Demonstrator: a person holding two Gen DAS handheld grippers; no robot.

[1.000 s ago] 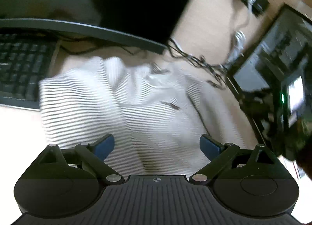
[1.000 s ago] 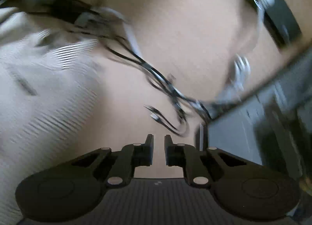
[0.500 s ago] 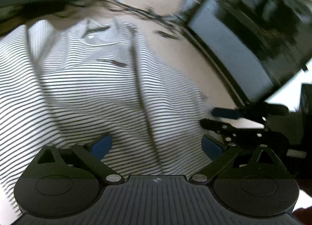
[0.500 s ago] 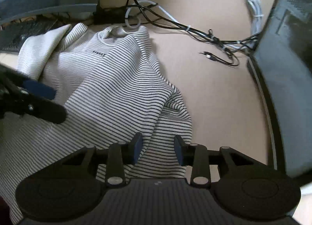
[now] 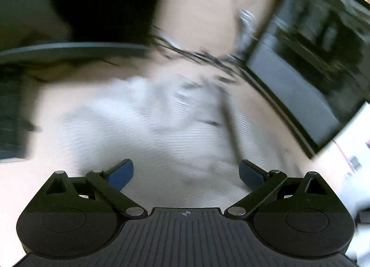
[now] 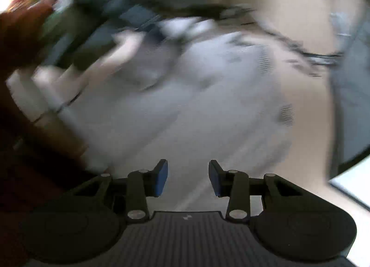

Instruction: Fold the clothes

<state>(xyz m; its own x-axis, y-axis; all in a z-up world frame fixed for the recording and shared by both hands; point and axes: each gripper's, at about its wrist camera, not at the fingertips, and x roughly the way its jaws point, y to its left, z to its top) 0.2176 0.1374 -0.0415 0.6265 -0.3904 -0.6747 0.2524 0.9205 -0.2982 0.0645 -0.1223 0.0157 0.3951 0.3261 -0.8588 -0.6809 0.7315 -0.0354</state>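
Striped shirt spread on a tan desk, both grippers poised above it, both views blurred.

At far left in the left wrist view a dark keyboard lies on the tan desk, with a dark curved monitor base behind it. The white, thin-striped shirt lies crumpled mid-desk, its collar toward the far side, near a tangle of black cables. The left gripper hangs released over the near hem, jaws wide with nothing between them. A dark screen stands at right. In the right wrist view the right gripper is unclenched, its jaws having just been opening, empty above the cloth; the smeared shape at left may be the other hand's rig.
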